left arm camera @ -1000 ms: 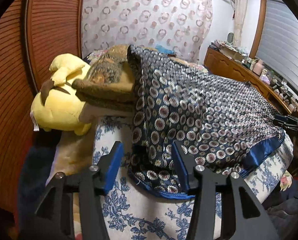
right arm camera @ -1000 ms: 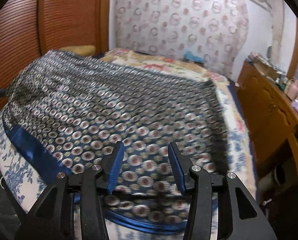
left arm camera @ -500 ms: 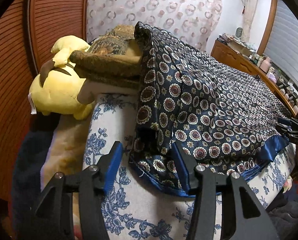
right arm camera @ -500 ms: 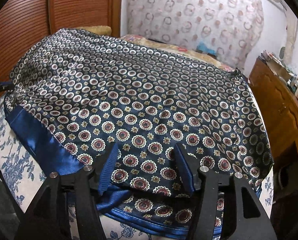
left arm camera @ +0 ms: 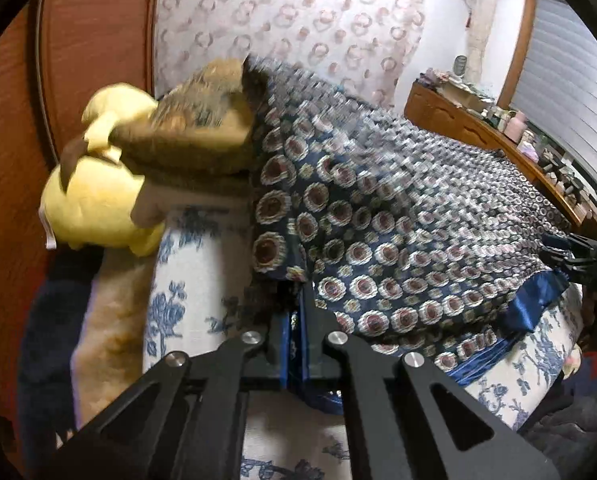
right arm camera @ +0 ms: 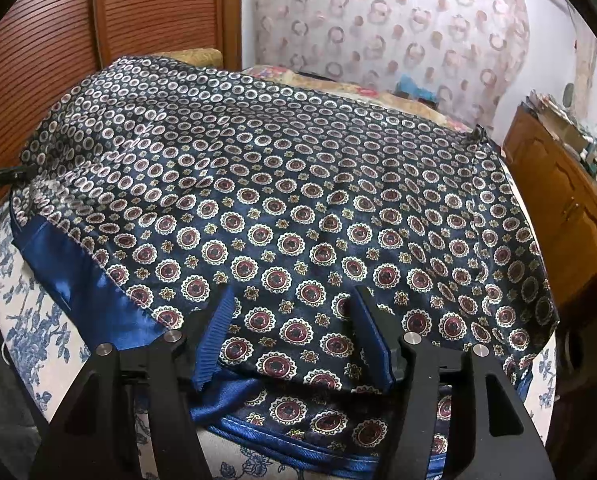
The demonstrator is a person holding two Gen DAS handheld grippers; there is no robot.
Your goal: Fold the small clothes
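The left gripper point(left arm camera: 294, 332) reaches forward low over the bed, its two black arms drawn together and clenched on the near-left edge of the navy garment point(left arm camera: 398, 216); the blue-padded fingers point(left arm camera: 284, 340) nearly meet, with the satin hem pinched between them. The right gripper point(right arm camera: 294, 344) sits level at the near edge of the same garment point(right arm camera: 290, 184), its jaws spread wide, one ribbed blue pad on each side of a patch of cloth without pressing it.

The garment is a glossy, silky fabric, dark navy, printed with rows of round cream-and-maroon medallions and small gold stars. It lies spread across the bed, folded over itself along the near edge, where a plain bright-blue satin band point(right arm camera: 86, 280) shows at the left. Under it the bed cover point(right arm camera: 22, 320) is white with a blue floral print.

In the left wrist view, a soft yellow plush toy point(left arm camera: 94, 196) lies at the far left beside a brown patterned cushion point(left arm camera: 202, 128), which touches the garment's far-left edge. A wooden dresser point(right arm camera: 566, 216) stands at the right, and a curtain with ring motifs point(right arm camera: 390, 20) hangs behind.
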